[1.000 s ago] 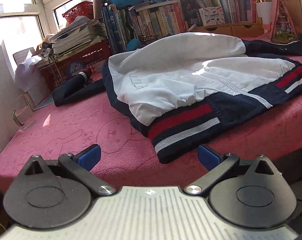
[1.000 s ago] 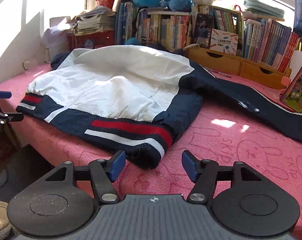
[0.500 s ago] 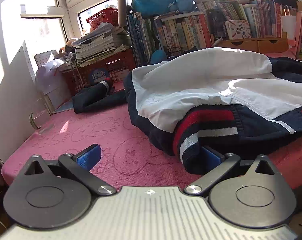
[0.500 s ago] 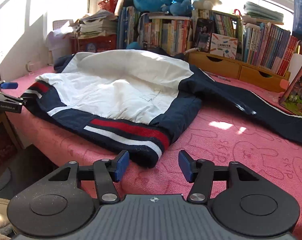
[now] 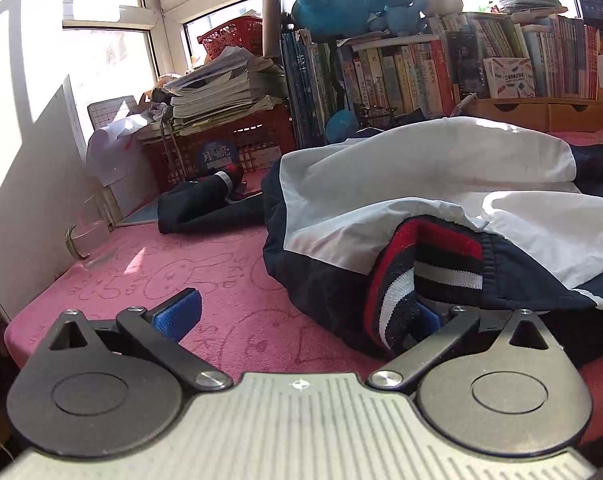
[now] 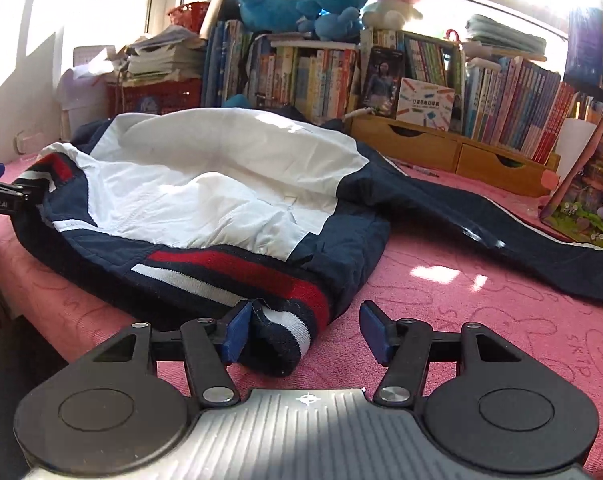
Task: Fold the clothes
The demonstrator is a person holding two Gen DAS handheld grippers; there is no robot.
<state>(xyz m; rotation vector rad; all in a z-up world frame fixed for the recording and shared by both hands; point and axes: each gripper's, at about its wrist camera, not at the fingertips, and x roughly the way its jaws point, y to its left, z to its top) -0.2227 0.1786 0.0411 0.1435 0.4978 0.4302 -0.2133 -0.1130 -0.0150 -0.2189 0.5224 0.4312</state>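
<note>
Both tools (jaws apart) [image 5: 301,316] [image 6: 301,332] touch the jacket [image 6: 205,200] hem.

your left gripper [image 5: 301,316]: jaws spread wide, low and level | your right gripper [image 6: 303,330]: jaws wide apart too, low, pointing forward, nothing pinched yet

The navy-and-white cloth jacket [image 6: 205,200] has smooth matt panels and a ribbed knit red-striped hem [image 6: 237,276]; its far sleeve [image 6: 473,236] shines glossy. The pink plush cover [image 5: 221,280] looks fuzzy. Blue fingers [image 5: 179,314] look rubbery on matt black plastic.
</note>
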